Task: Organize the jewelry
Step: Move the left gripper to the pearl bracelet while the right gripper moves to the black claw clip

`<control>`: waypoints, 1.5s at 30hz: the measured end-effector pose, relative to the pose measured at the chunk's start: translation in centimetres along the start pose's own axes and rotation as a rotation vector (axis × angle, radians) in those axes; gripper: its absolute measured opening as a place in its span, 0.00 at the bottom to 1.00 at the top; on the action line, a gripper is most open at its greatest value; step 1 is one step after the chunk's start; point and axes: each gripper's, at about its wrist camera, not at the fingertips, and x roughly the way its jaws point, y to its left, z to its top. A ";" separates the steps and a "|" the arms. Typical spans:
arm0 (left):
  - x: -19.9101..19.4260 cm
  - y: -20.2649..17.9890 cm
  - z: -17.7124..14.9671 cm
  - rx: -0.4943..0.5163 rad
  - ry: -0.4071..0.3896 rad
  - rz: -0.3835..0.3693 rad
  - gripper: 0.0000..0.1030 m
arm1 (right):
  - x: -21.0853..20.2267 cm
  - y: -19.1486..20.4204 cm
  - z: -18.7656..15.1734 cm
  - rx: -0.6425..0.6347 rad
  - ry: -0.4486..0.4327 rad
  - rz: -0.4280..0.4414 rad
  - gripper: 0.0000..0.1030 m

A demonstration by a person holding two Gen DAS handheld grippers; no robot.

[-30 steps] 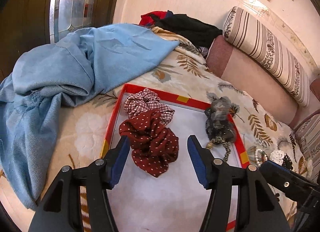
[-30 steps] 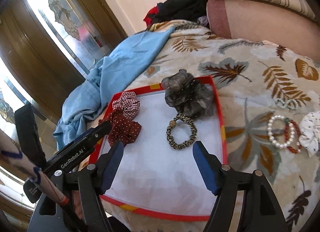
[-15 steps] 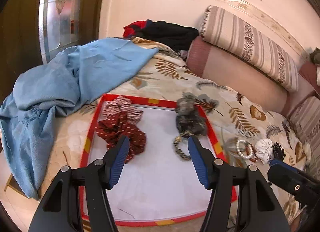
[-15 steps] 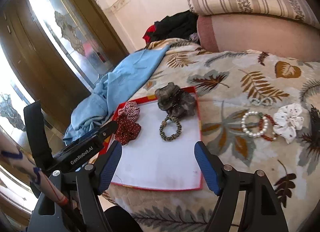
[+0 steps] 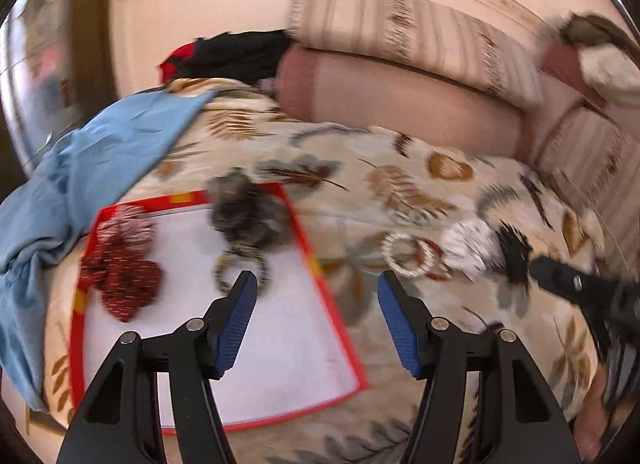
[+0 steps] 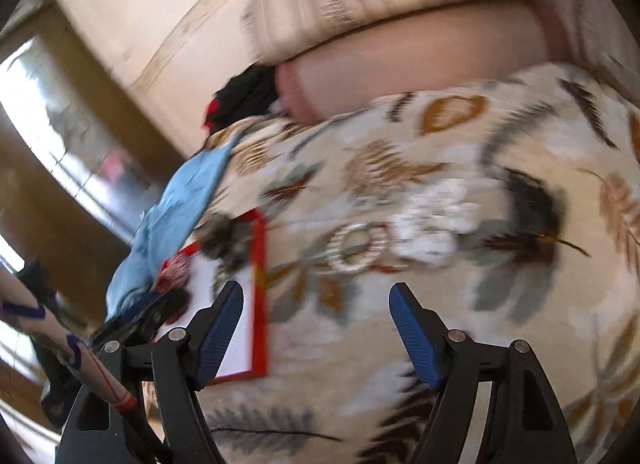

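A red-rimmed white tray (image 5: 280, 344) lies on the leaf-print bedspread. It holds a red dotted scrunchie (image 5: 120, 276), a plaid scrunchie (image 5: 124, 223), a grey scrunchie (image 5: 248, 207) and a leopard hair tie (image 5: 240, 264). Right of it on the bedspread lie a pearl bracelet (image 5: 404, 256), a white scrunchie (image 5: 470, 248) and a black scrunchie (image 5: 514, 256). My left gripper (image 5: 318, 284) hovers over the tray's right rim, jaws opening, nothing between them. My right gripper (image 6: 316, 292) is open and empty, just short of the pearl bracelet (image 6: 356, 248). Both views are blurred.
A blue cloth (image 5: 80, 167) is heaped left of the tray. A pink bolster (image 5: 400, 103) and a striped pillow (image 5: 400, 35) line the far side, with dark clothes (image 5: 232, 51) in the corner. A patterned sleeve (image 6: 60, 344) shows at lower left of the right wrist view.
Both grippers have swung right and pulled back from the tray. The tray has slid left in both views, and the bracelets and loose scrunchies now lie ahead of the right gripper.
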 end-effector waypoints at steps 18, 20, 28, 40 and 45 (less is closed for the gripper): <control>4.2 -7.3 -2.4 0.172 0.096 -0.043 0.61 | -2.2 -11.7 -1.3 0.157 -0.063 -0.141 0.78; 4.8 -7.5 -2.4 0.171 0.104 -0.046 0.61 | -2.0 -12.4 -1.2 0.167 -0.065 -0.155 0.78; 7.3 -8.5 -2.2 0.205 0.122 -0.047 0.61 | -1.3 -14.6 -0.6 0.216 -0.061 -0.189 0.78; 9.5 -7.6 -1.0 0.188 0.136 -0.033 0.61 | 3.5 -15.8 4.5 0.165 -0.021 -0.294 0.78; 10.6 -7.4 -0.4 0.188 0.142 -0.033 0.64 | 5.4 -16.4 5.5 0.167 0.000 -0.295 0.78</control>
